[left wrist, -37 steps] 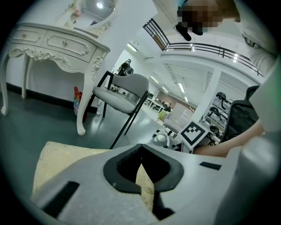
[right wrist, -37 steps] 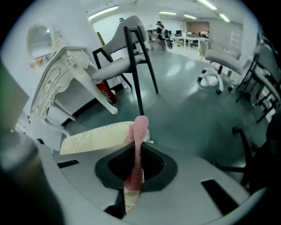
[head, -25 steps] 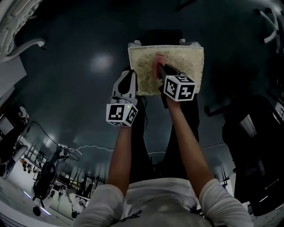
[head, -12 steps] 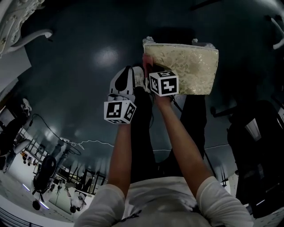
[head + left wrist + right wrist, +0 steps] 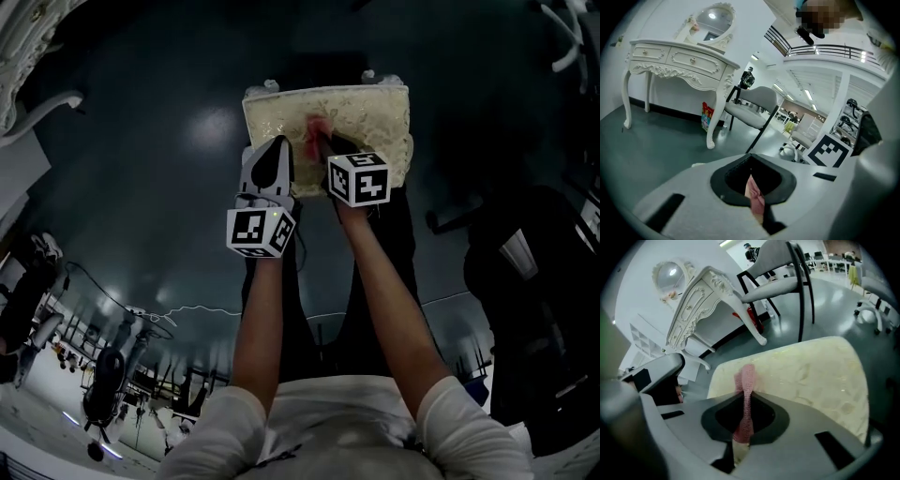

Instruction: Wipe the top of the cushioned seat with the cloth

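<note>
A: Where's the cloth?
B: The pink knitted cloth (image 5: 313, 128) lies on top of the cream brocade cushioned seat (image 5: 375, 108), left of centre. The right gripper (image 5: 321, 146) has its jaws clamped on it.
A: And the left gripper (image 5: 275, 146)?
B: It's over the seat's near-left part, jaws together, pinching a pink fold. Each gripper carries a black-and-white marker cube (image 5: 359, 178).

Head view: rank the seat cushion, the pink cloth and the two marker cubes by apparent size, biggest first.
1. seat cushion
2. left marker cube and right marker cube: these look alike, so I won't rank them.
3. pink cloth, only partly showing.
</note>
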